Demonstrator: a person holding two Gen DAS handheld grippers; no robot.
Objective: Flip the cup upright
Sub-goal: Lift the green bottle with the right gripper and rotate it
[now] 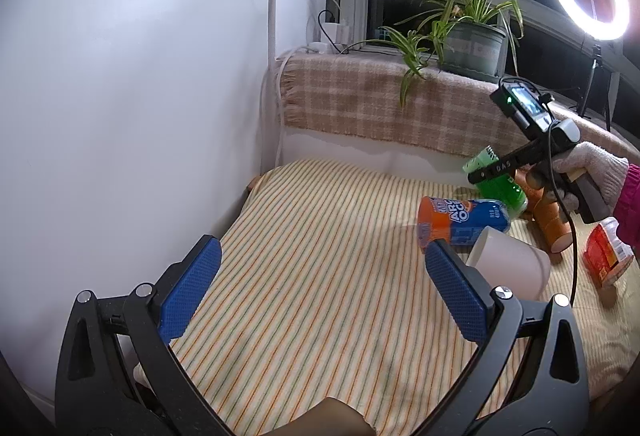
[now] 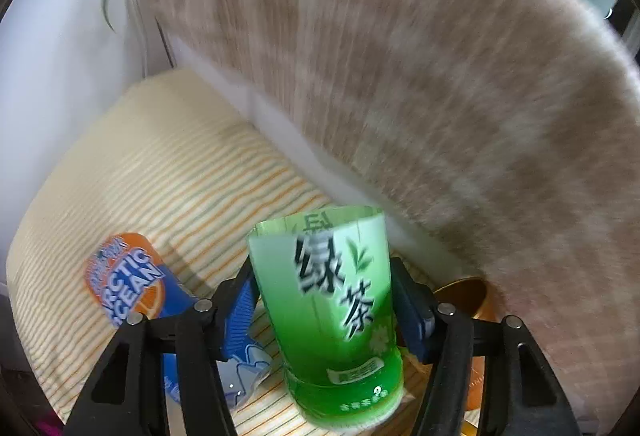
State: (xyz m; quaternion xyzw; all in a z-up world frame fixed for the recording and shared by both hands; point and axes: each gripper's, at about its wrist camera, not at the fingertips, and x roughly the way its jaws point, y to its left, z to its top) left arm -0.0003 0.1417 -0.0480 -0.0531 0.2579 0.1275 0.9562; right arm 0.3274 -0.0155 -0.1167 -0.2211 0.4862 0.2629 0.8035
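We are clamping the right tool point(image 2: 322, 312) on the green cup point(image 2: 328, 316) at lower centre — left tool point(image 1: 320, 296) spread, idle — risking crushing its thin wall.

green cup point(image 2: 336, 312): translucent green plastic, cut from a tea bottle, printed label with black Chinese characters and a leaf mark; seen from the right wrist it sits clamped between the right gripper point(image 2: 320, 300) pads, open rim pointing away from the camera toward the plaid cloth, base toward the camera; left wrist view shows same cup point(image 1: 496, 182) lifted off the striped cloth, tilted, lighter rim end up and to the left; view from right wrist blurred, exact angle unclear
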